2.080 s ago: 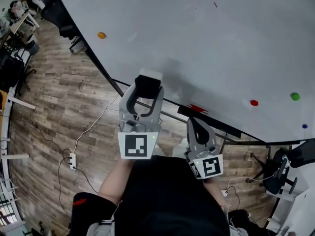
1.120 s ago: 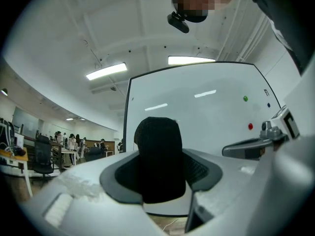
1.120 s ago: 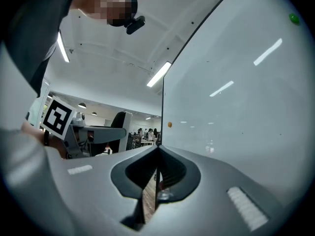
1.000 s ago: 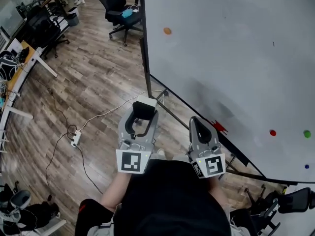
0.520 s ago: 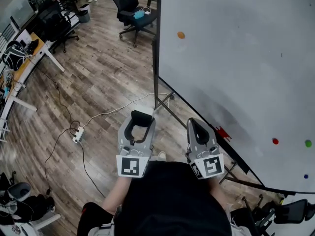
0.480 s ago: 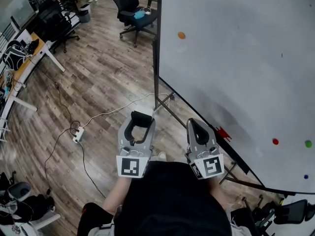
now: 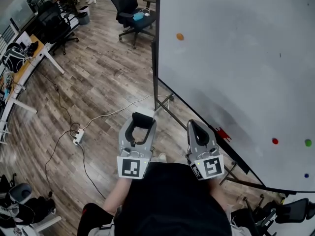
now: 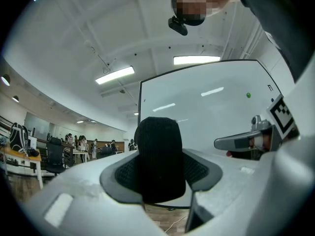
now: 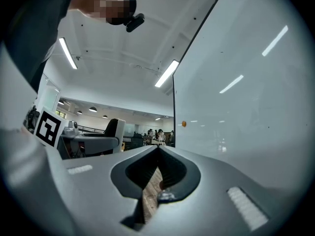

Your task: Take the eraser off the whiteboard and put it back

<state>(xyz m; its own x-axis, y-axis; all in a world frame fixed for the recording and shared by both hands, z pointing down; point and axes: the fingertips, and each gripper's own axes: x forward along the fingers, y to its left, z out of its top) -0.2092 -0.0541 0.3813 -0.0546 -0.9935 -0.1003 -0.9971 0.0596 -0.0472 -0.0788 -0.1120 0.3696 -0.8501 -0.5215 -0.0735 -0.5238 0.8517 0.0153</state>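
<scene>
The eraser, black felt with a white back, stands upright between the jaws of my left gripper, which is shut on it. In the head view the eraser hangs over the wooden floor, just left of the whiteboard's lower left edge and apart from it. My right gripper is shut with nothing in it; its tips meet in the right gripper view. It sits close in front of the whiteboard, near the tray rail.
On the board are an orange magnet, a red magnet and a green magnet. A small red thing lies on the tray rail. A white cable and a power strip lie on the floor; an office chair and desks stand at the far left.
The left gripper has drawn the eraser away from the board's face to a spot over the floor beside the board's edge. Over the last half second nothing has visibly moved.
</scene>
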